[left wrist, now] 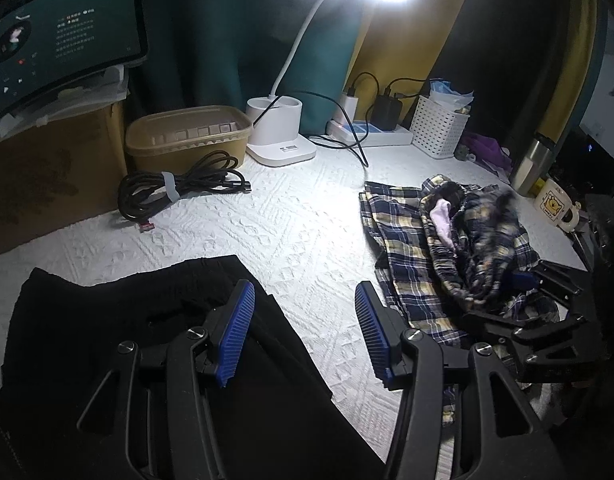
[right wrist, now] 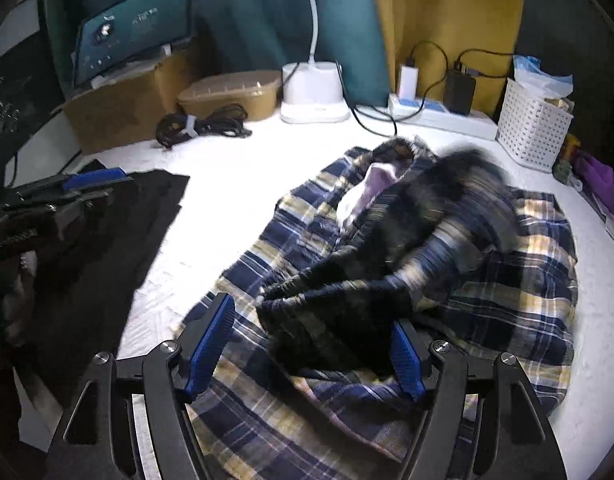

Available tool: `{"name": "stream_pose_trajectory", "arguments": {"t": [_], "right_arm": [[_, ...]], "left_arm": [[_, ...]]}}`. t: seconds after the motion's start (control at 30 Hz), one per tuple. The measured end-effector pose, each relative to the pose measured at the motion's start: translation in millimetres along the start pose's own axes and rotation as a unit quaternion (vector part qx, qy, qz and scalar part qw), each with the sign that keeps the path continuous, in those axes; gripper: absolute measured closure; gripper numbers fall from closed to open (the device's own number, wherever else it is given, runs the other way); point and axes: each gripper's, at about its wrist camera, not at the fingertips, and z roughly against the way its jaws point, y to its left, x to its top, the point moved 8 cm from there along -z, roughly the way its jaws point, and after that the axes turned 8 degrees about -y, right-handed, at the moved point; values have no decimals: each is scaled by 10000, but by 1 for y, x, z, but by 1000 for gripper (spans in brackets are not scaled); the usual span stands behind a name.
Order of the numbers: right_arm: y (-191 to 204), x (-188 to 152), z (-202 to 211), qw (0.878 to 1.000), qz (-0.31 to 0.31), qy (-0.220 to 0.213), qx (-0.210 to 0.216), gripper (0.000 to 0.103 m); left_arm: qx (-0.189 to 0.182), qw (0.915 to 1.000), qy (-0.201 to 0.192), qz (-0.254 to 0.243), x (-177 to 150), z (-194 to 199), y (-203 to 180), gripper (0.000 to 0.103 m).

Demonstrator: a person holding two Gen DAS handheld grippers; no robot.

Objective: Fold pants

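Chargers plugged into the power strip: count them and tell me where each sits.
2. A white charger stands at the left end of the power strip; a black charger stands to its right, beside the white basket. More may be hidden behind the basket.

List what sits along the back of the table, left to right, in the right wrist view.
Tablet → cardboard box → tan lidded container → lamp base → power strip → white basket.
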Motion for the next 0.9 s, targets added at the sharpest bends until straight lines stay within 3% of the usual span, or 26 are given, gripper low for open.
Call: {"name": "stream_pose_trajectory", "arguments": {"t": [0.3, 0.5, 0.6, 0.9], "right_arm": [[-46, 9, 39, 9977, -379, -530, -158, 28], [-104, -1, 57, 9938, -813, -625, -440, 28], [-130, -8, 65, 9914, -1001, -653, -543, 28], [-198, -27, 70, 9844, -1472, -665, -697, 28]], "left_arm": [[67, 9998, -72, -166, 10, 5, -26, 51], [-121, 9990, -46, -420, 19, -7, -70, 50], [-237, 9977, -65, -626, 24, -17, -98, 40], [-324, 9928, 81, -1154, 35, -51, -148, 40]]}}
